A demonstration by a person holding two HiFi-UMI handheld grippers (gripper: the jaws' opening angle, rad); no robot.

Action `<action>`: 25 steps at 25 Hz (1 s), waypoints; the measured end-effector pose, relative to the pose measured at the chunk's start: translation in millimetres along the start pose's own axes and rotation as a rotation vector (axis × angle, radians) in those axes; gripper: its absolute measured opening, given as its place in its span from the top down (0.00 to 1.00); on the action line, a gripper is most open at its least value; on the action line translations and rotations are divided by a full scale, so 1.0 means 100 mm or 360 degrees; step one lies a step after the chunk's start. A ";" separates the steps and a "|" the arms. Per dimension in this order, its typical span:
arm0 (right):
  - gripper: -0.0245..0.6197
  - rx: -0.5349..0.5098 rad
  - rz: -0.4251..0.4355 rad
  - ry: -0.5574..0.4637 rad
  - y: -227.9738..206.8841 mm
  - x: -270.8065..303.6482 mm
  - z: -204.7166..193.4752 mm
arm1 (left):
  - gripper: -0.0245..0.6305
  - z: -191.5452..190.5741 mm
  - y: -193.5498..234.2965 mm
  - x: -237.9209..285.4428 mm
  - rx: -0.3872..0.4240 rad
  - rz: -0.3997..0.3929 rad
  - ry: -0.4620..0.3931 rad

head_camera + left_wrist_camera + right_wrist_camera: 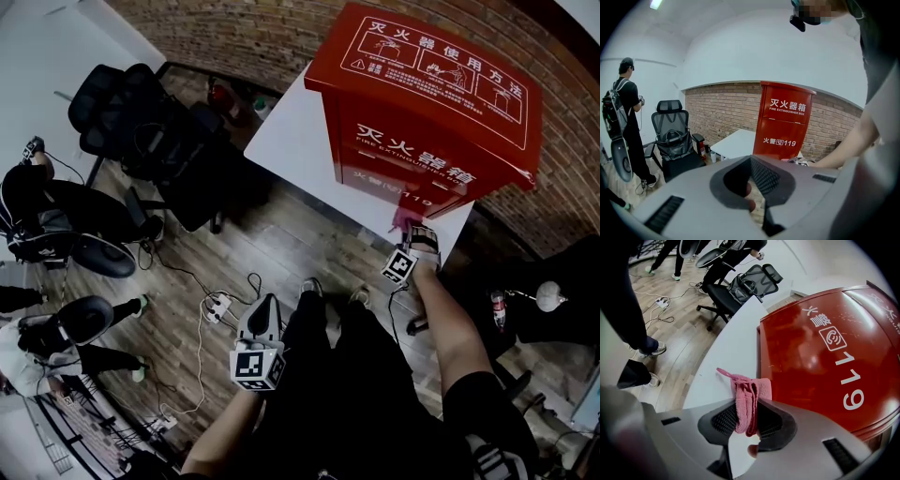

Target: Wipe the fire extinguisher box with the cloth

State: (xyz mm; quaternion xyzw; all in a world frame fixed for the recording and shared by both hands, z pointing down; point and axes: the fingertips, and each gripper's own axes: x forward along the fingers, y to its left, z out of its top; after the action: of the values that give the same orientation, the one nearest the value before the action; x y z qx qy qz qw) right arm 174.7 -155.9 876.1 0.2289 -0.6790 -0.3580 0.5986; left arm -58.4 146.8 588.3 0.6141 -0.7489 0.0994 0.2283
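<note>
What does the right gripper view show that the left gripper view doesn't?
Only the right gripper view: the pink cloth clamped in the right gripper, near the red fire extinguisher box. Only the left gripper view: the left gripper, shut and empty, and the person's right forearm. Both: that box, the white table and the black office chair.

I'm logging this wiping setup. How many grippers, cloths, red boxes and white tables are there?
Grippers: 2 (left gripper, right gripper)
Pink cloth: 1
Red fire extinguisher box: 1
White table: 1
Total: 5
</note>
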 end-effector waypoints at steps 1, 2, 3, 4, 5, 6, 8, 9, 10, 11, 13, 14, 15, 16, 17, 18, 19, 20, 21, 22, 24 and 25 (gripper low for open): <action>0.80 0.0003 -0.0004 -0.0003 -0.01 0.00 0.00 | 0.91 -0.01 0.00 0.00 0.0002 0.0000 0.0004; 0.80 0.0005 -0.0007 -0.0005 -0.01 -0.01 0.00 | 0.91 -0.01 0.00 0.00 0.0006 -0.0002 0.0005; 0.80 0.0007 -0.0008 -0.0005 -0.02 -0.01 0.00 | 0.91 -0.01 -0.02 0.00 0.0012 -0.0008 0.0005; 0.80 0.0010 -0.0009 -0.0002 -0.01 -0.02 -0.02 | 0.91 -0.01 -0.04 0.00 0.0016 -0.0016 0.0005; 0.80 0.0014 -0.0010 0.0002 -0.01 -0.03 -0.04 | 0.91 -0.01 -0.05 0.01 0.0018 -0.0025 0.0005; 0.80 0.0020 -0.0012 0.0008 -0.01 -0.04 -0.07 | 0.91 -0.02 -0.07 0.02 0.0017 -0.0034 0.0007; 0.80 0.0031 -0.0013 0.0026 0.00 -0.05 -0.15 | 0.91 -0.03 -0.10 0.03 0.0017 -0.0051 0.0007; 0.80 0.0034 -0.0013 0.0035 0.00 -0.06 -0.19 | 0.91 -0.03 -0.12 0.04 0.0020 -0.0058 0.0006; 0.80 0.0036 -0.0014 0.0043 0.00 -0.07 -0.24 | 0.91 -0.02 -0.13 0.05 0.0021 -0.0064 0.0005; 0.80 0.0034 -0.0015 0.0047 0.01 -0.08 -0.28 | 0.91 -0.02 -0.15 0.06 0.0022 -0.0069 0.0004; 0.80 0.0016 -0.0020 0.0050 0.01 -0.10 -0.36 | 0.91 -0.02 -0.18 0.07 0.0027 -0.0080 0.0006; 0.80 0.0008 -0.0020 0.0056 0.02 -0.11 -0.39 | 0.91 -0.02 -0.19 0.07 0.0031 -0.0085 0.0007; 0.80 0.0011 -0.0019 0.0067 0.03 -0.12 -0.44 | 0.91 -0.03 -0.20 0.07 0.0036 -0.0091 0.0006; 0.80 0.0023 -0.0016 0.0082 0.04 -0.12 -0.48 | 0.91 -0.03 -0.22 0.08 0.0040 -0.0096 0.0003; 0.80 0.0035 -0.0014 0.0094 0.04 -0.12 -0.52 | 0.91 -0.02 -0.23 0.08 0.0041 -0.0101 0.0000; 0.80 0.0039 -0.0014 0.0100 0.05 -0.12 -0.55 | 0.91 -0.02 -0.25 0.08 0.0042 -0.0107 -0.0004; 0.80 0.0033 -0.0018 0.0102 0.04 -0.13 -0.57 | 0.91 -0.01 -0.26 0.08 0.0041 -0.0112 -0.0007; 0.80 0.0023 -0.0024 0.0099 0.03 -0.14 -0.57 | 0.91 -0.01 -0.26 0.08 0.0041 -0.0117 -0.0009; 0.80 0.0015 -0.0033 0.0095 0.01 -0.15 -0.57 | 0.91 -0.01 -0.26 0.08 0.0042 -0.0119 -0.0009; 0.80 0.0011 -0.0045 0.0091 -0.01 -0.16 -0.56 | 0.91 -0.02 -0.27 0.09 0.0045 -0.0120 -0.0008; 0.80 0.0012 -0.0070 0.0084 -0.06 -0.19 -0.55 | 0.91 -0.01 -0.28 0.09 0.0053 -0.0129 -0.0011; 0.80 0.0015 -0.0081 0.0082 -0.08 -0.20 -0.55 | 0.91 -0.01 -0.29 0.10 0.0055 -0.0137 -0.0015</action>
State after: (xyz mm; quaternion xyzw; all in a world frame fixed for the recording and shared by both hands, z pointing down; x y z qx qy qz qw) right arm 231.0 -157.9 857.9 0.2581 -0.6590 -0.3639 0.6055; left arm -31.2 131.8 589.5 0.6500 -0.7211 0.0997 0.2181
